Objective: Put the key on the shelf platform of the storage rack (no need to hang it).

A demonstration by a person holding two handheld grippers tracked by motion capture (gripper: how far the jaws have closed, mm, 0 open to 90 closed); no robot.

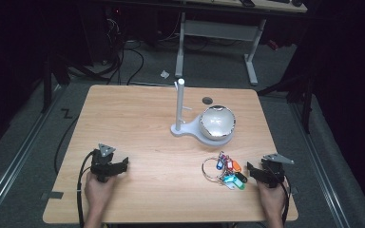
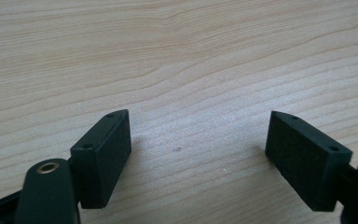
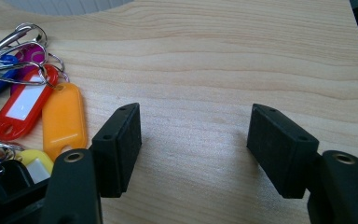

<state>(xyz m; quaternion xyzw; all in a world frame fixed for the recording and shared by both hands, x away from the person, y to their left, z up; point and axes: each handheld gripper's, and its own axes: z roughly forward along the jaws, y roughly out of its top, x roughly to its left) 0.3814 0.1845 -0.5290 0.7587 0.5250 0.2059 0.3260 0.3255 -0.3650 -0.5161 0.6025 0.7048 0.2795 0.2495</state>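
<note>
Both tongs, left tongs (image 1: 123,164) and right tongs (image 1: 250,169), rest wide on the counter (image 1: 133,123), probably waiting, key tags (image 1: 228,172) at nine o'clock of the right.

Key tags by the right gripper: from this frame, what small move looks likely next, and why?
Probably the right gripper shifts a little toward the bunch of key tags to bring one between its jaws. They stand open over bare table, with the orange tag just outside one jaw. The left gripper rests open, far from them.
</note>
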